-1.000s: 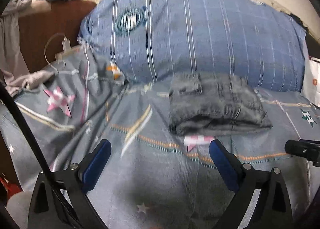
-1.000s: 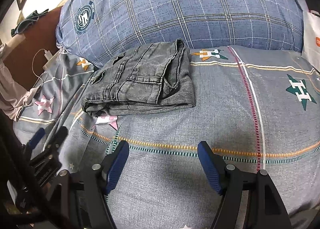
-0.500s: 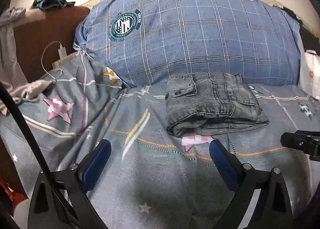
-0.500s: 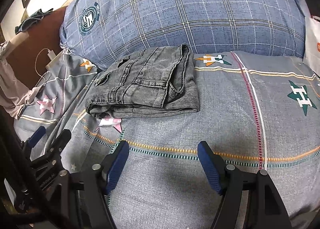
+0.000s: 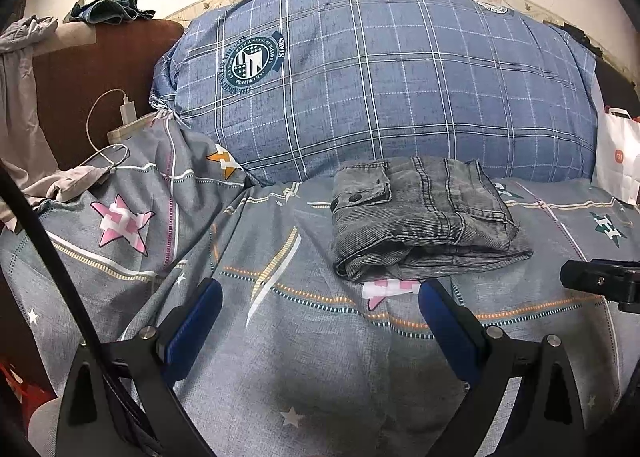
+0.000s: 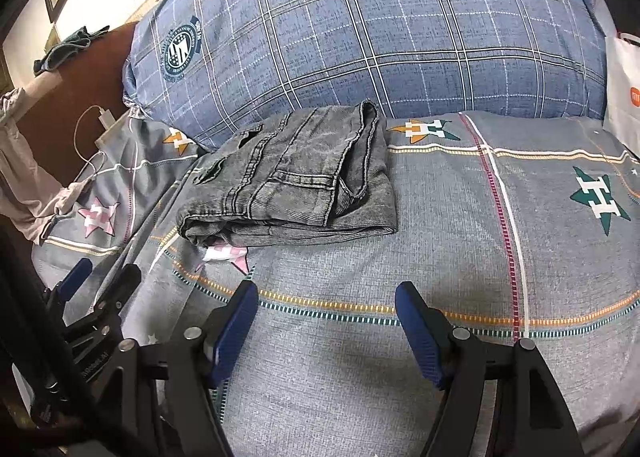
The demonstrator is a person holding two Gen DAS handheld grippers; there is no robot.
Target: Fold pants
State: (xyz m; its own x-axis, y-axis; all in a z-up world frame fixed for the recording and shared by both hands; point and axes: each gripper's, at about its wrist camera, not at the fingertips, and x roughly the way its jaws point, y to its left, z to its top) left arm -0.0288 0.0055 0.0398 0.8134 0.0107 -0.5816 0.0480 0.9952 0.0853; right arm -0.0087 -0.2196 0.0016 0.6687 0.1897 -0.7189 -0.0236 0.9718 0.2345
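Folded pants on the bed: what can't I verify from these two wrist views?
- Underside of the folded pants and how many layers it has: hidden by its top layer, both views.
- Pink star print on the bedspread: partly covered by the pants.
- White bag: cut off by the right edge in both views.
- Pillow crest lettering: too small to read.
- Right gripper and left gripper are open, empty.
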